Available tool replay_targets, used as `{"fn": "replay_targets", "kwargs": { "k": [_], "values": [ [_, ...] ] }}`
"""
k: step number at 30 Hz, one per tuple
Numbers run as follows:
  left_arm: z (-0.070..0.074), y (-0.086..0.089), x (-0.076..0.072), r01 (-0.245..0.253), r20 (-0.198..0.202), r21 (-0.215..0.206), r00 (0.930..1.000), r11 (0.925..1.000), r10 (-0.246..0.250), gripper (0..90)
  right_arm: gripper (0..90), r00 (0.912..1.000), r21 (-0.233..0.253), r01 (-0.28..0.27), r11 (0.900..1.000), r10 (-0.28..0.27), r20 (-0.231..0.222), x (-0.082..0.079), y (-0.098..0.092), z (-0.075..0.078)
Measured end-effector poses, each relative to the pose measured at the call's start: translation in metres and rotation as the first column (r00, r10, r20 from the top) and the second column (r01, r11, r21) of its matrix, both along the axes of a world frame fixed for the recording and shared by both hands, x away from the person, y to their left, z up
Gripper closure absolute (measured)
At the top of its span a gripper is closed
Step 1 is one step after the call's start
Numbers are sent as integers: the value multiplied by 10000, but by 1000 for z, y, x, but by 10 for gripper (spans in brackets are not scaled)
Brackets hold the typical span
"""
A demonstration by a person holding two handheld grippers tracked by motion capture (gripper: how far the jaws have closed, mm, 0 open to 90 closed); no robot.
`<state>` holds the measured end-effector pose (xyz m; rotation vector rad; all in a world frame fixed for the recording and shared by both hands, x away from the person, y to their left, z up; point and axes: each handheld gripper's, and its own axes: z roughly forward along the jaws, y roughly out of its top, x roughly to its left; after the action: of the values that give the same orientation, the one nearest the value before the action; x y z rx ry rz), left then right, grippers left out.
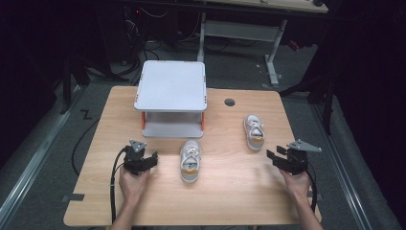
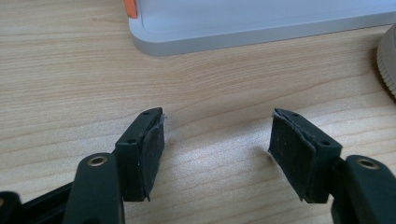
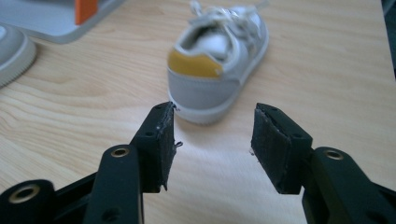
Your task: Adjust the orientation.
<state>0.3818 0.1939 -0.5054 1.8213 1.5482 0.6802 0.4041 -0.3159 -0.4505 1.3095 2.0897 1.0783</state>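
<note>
Two small grey sneakers with yellow-orange heel tabs stand on the wooden table (image 1: 225, 191). One sneaker (image 1: 190, 160) lies mid-table, just in front of the shelf. The other sneaker (image 1: 254, 132) is at the right, heel toward me, and it fills the upper middle of the right gripper view (image 3: 219, 60). My left gripper (image 1: 143, 160) is open, low over bare wood (image 2: 217, 140), left of the middle sneaker. My right gripper (image 1: 280, 158) is open (image 3: 212, 140), a short way behind the right sneaker's heel, not touching it.
A white two-level shelf (image 1: 171, 86) with orange posts stands at the table's back centre; its lower tray edge (image 2: 243, 32) lies ahead of the left gripper. A round cable hole (image 1: 230, 102) sits right of the shelf. Dark floor, cables and a desk frame surround the table.
</note>
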Motion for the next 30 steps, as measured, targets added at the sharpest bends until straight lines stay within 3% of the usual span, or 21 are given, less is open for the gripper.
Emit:
{"fn": "replay_targets", "kwargs": {
  "k": [3,8,12,15,17,20,22,25,26,30],
  "values": [
    [-1,-3,1,38,-40,223,10000,9997,-38,343,516,9991,-194,-381,9991,384,154,11,16,16],
    [-1,-3,1,32,-37,195,10000,9998,-32,334,532,9974,-480,-688,9965,697,180,28,36,28],
    [-1,-3,1,18,-38,190,10000,9998,-17,333,544,9957,-918,-917,9915,904,-183,44,53,30],
    [-1,-3,1,-10,-42,182,10000,9998,10,334,548,9947,-1132,-999,9885,964,-364,52,60,30],
    [-1,-3,1,-16,-43,179,10000,9998,17,334,557,9928,-1334,-1018,9858,922,-759,65,67,27],
    [-1,-3,1,-31,-41,163,10000,9999,31,334,565,9904,-1291,-949,9871,806,-1120,72,68,24],
    [-1,-2,1,-25,-54,164,10000,9999,26,335,588,9845,-1438,-836,9861,593,-1653,82,72,17],
    [-1,-2,1,-43,-39,144,10000,9999,44,334,607,9799,-1526,-742,9855,437,-1946,87,73,13],
    [-1,-2,1,-45,-46,152,10000,9999,46,334,628,9748,-1559,-726,9851,370,-2198,92,73,6],
    [0,-2,1,-46,-64,148,10000,9999,47,335,687,9706,-1660,-766,9831,354,-2380,98,74,0]
  ]
}}
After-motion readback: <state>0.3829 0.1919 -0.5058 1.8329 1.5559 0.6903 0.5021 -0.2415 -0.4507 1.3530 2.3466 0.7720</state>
